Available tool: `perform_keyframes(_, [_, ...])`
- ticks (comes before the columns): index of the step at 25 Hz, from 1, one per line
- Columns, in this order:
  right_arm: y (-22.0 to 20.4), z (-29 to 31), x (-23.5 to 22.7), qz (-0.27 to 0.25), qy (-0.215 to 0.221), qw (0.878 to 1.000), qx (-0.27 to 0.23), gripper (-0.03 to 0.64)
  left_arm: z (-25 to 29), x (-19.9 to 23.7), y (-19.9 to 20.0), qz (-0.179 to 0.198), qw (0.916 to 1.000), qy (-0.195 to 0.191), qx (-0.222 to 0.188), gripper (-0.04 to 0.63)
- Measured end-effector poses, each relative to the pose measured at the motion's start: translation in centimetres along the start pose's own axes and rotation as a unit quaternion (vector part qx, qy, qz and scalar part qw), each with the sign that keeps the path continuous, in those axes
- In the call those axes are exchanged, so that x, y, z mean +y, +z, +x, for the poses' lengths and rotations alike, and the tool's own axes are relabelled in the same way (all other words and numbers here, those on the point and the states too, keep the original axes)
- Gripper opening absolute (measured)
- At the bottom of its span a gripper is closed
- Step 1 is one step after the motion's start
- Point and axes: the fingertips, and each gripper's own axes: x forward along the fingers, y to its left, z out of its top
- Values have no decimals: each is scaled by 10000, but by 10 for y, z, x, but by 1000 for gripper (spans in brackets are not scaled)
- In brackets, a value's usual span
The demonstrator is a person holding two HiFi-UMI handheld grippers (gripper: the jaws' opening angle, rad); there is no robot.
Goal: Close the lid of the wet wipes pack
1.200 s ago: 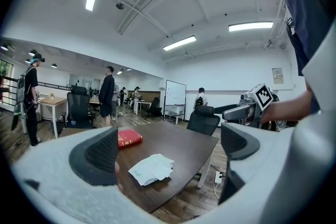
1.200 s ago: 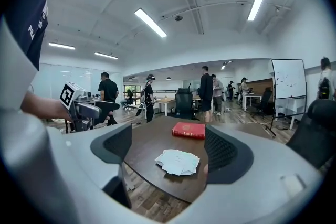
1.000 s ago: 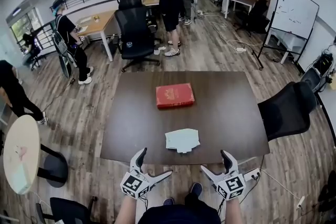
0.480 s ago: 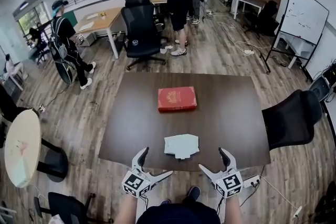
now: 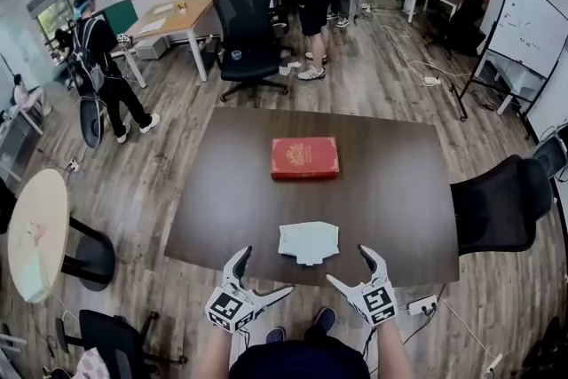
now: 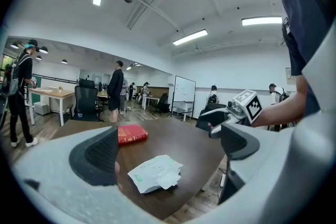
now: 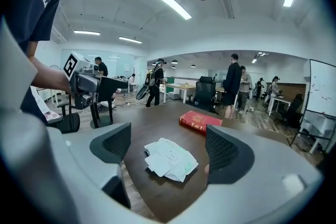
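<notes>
The wet wipes pack (image 5: 309, 241) is found lying flat on the dark brown table (image 5: 390, 191), near the edge closest to the person. It lies between the lines of the two grippers and is touched by neither. A small white flap is seen projecting from the pack's near edge. Whether it is raised or flat is not settled by the head view; in both gripper views it appears low against the pack. A red book (image 5: 304, 158) is recorded farther back on the table, well apart from the pack.

The left gripper (image 6: 168, 149) is held just short of the table's near edge. In its own view the jaws are seen spread wide with nothing gripped, and the pack lies beyond them on the table. The right gripper (image 7: 169, 148) is likewise held with jaws wide apart and empty, the pack lying ahead of it and framed between its pads.

Green print on the pack's face is made out only in the gripper views. Each gripper view also shows the opposite gripper's marker cube. The full outline of the table and the position of both grippers short of its edge are given only by the head view. A black office chair (image 5: 497, 200) is noted at the table's right side.
</notes>
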Motion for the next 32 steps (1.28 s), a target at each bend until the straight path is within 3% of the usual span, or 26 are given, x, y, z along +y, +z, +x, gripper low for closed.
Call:
perform_keyframes(5, [-24, 38, 1, -608, 358, 9970, 330, 460, -1, 4, -1, -60, 9999, 88, 12, 597])
perform_keyframes(16, [-105, 106, 5, -1057, 938, 9828, 1188, 462, -8, 20, -1, -180, 9989, 421, 31, 597])
perform_keyframes(22, [-156, 128, 3, -1718, 956, 9618, 1906, 462, -10, 14, 0, -144, 9984, 537, 105, 597])
perform_keyframes(32, [-194, 156, -1, -2471, 986, 9312, 2491, 460, -20, 19, -5, -236, 9967, 745, 204, 597])
